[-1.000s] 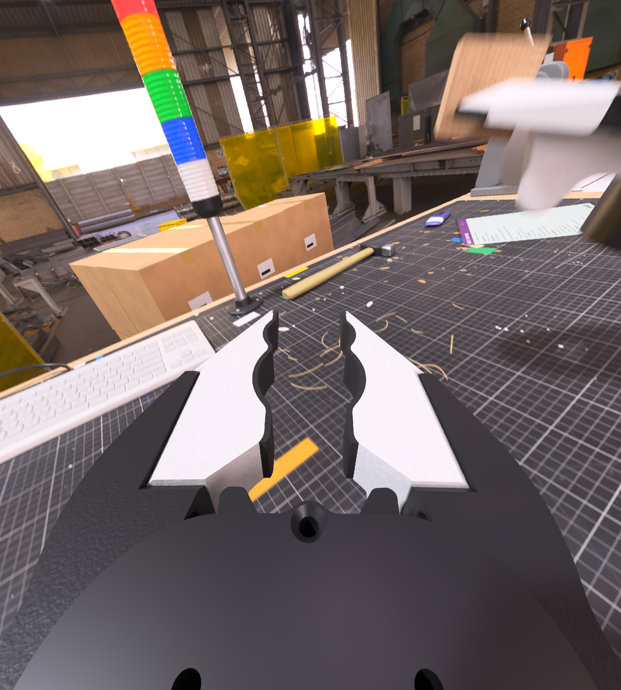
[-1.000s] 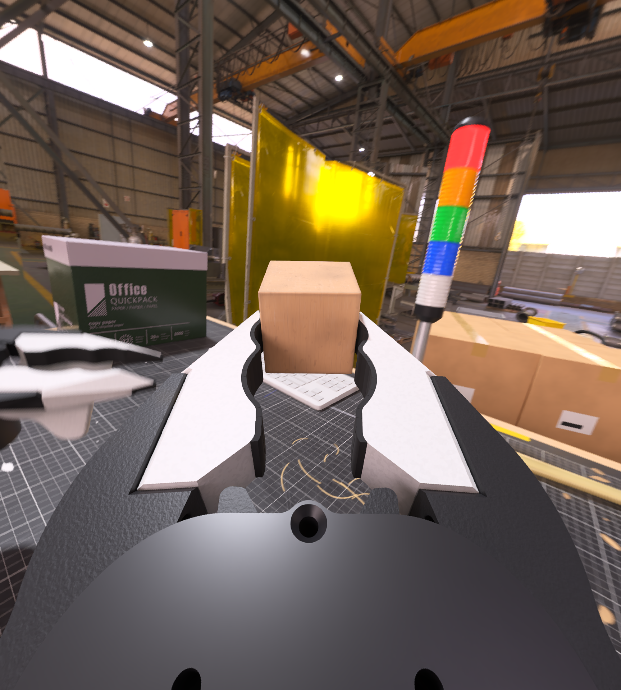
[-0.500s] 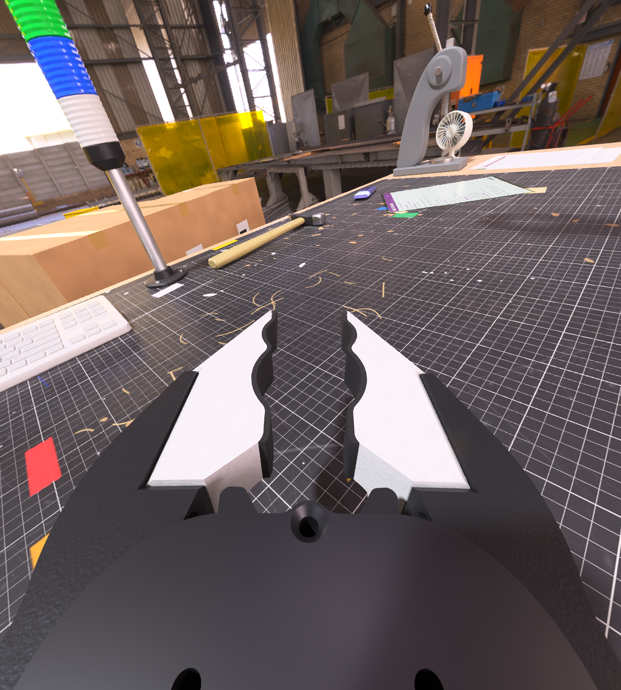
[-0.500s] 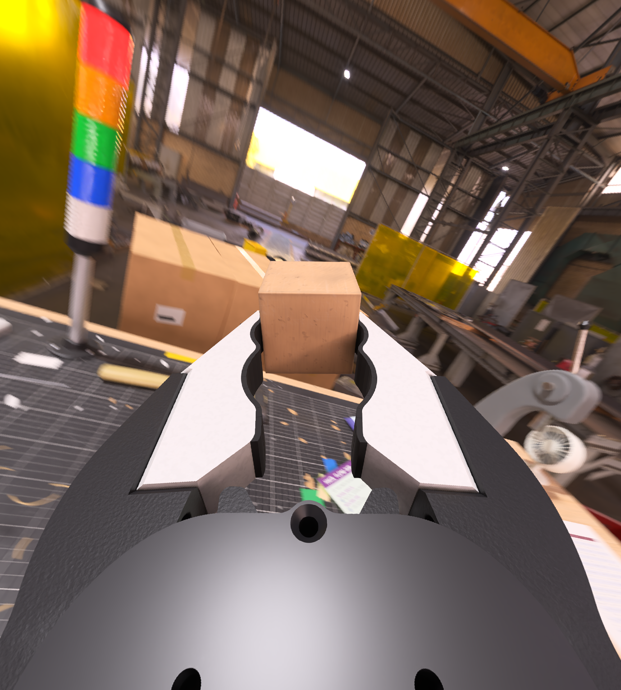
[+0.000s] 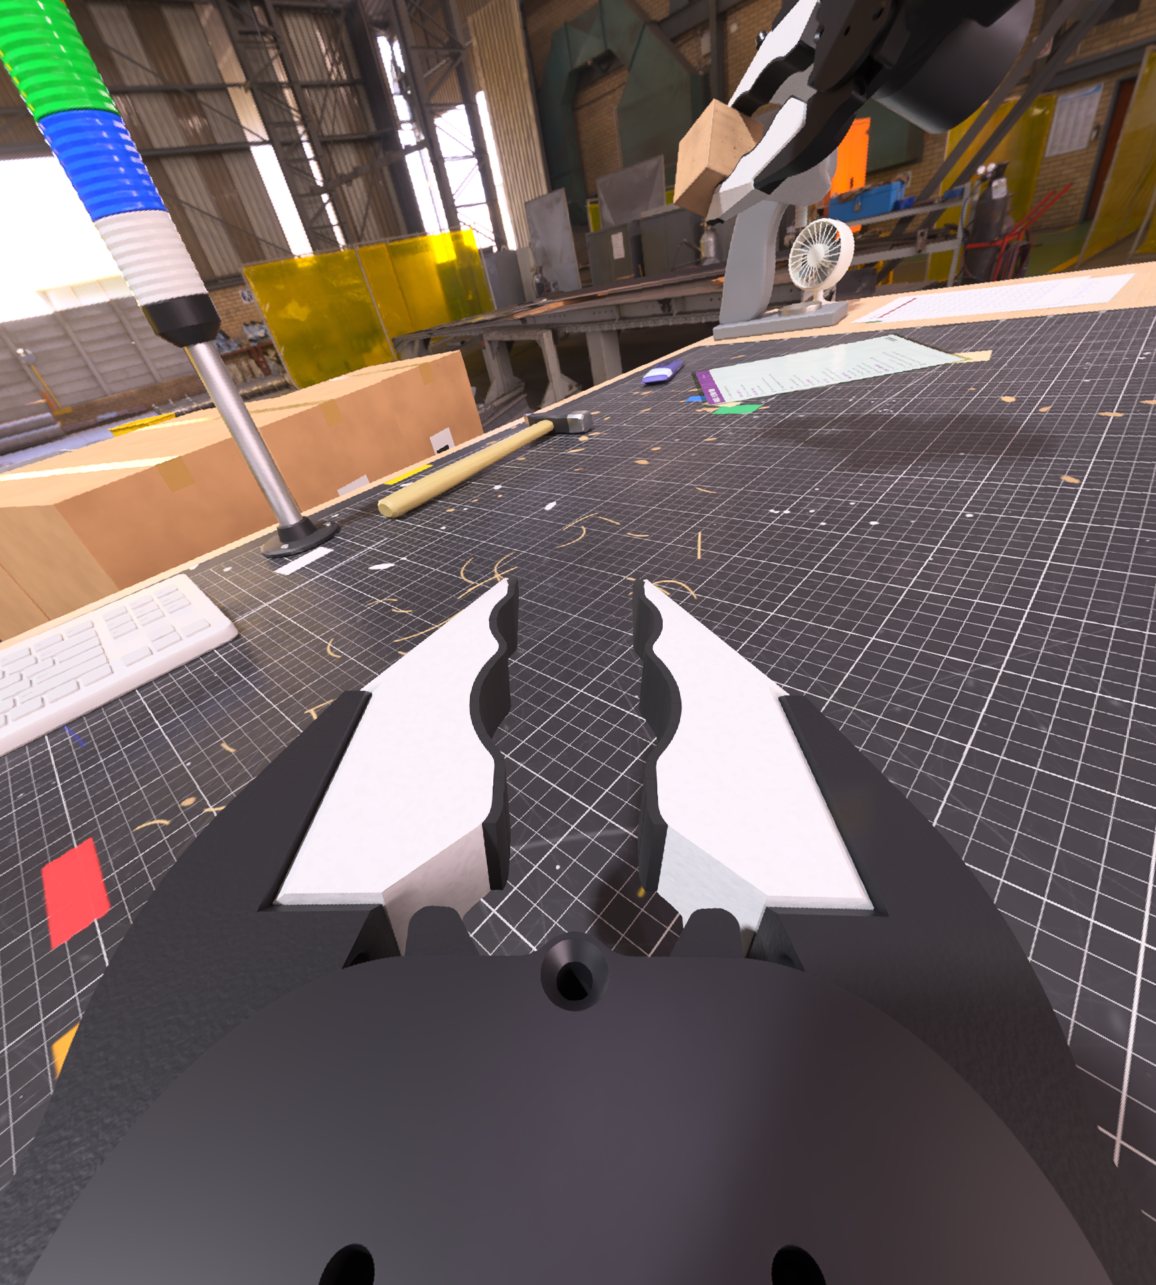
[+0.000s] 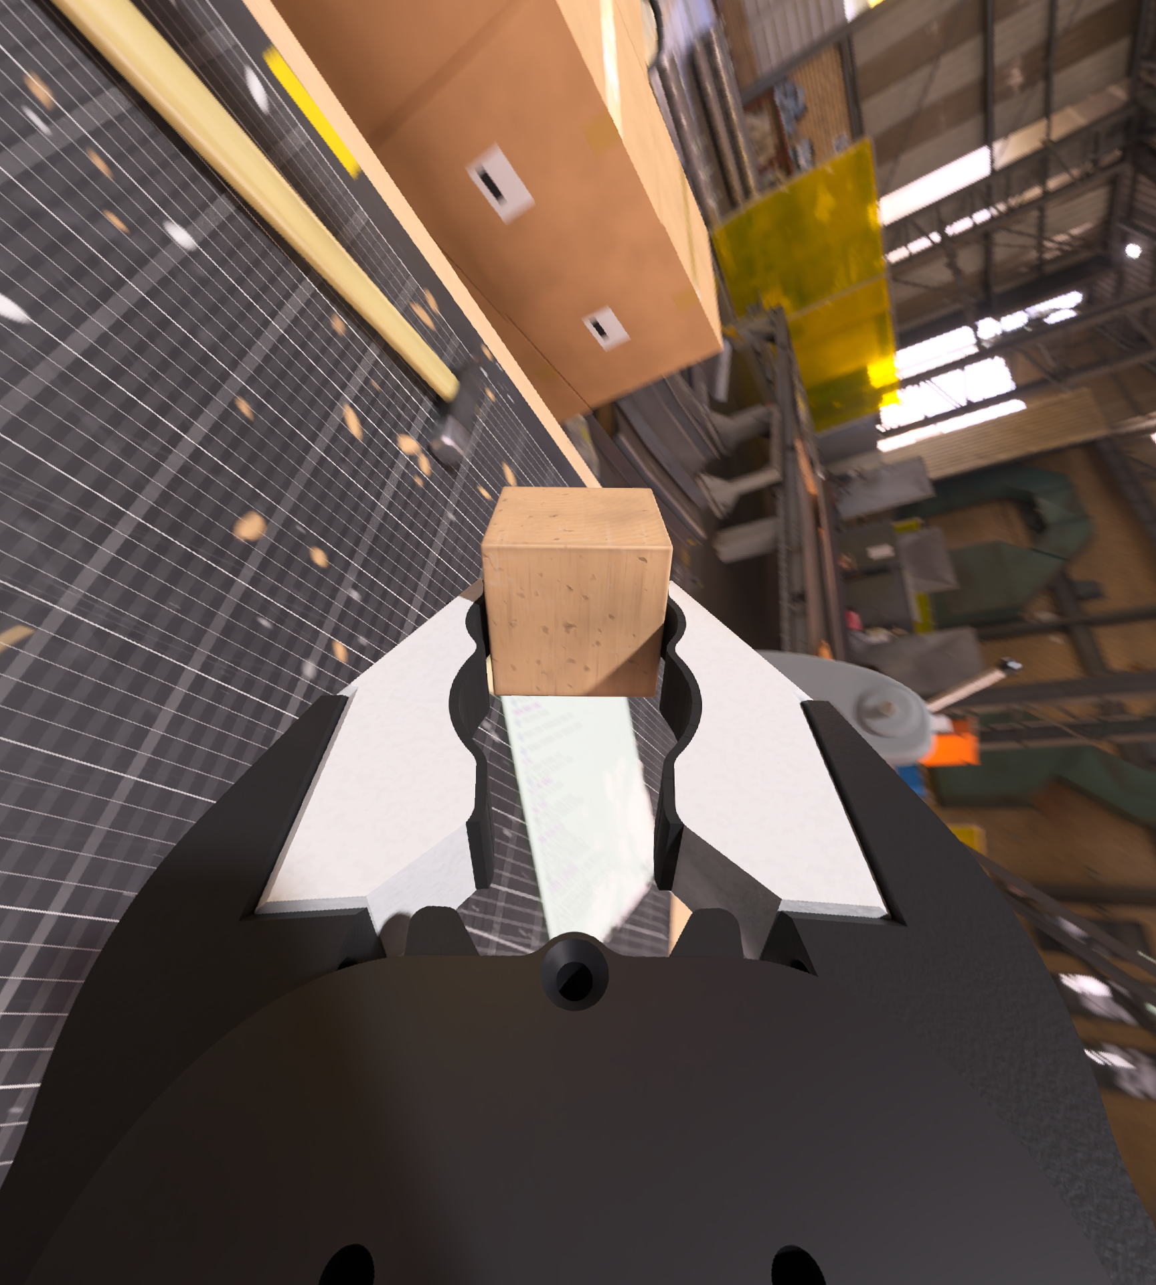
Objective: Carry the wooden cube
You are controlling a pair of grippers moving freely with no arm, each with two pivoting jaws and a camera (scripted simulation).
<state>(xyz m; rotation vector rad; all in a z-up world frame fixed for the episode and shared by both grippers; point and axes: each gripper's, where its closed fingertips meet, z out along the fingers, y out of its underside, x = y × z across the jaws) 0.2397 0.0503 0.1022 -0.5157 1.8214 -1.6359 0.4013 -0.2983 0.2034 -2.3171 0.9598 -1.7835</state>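
Right wrist view — wooden cube (image 6: pixel 575 598) clamped between the fingers' (image 6: pixel 415 702) tips — left fingers (image 5: pixel 422 730) apart, empty.

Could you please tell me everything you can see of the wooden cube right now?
The wooden cube is pale tan with fine grain and small dark flecks, its edges crisp. The right gripper pinches it at the fingertips, one finger on each side. It hangs tilted in the air, high above the gridded mat, touching nothing else.
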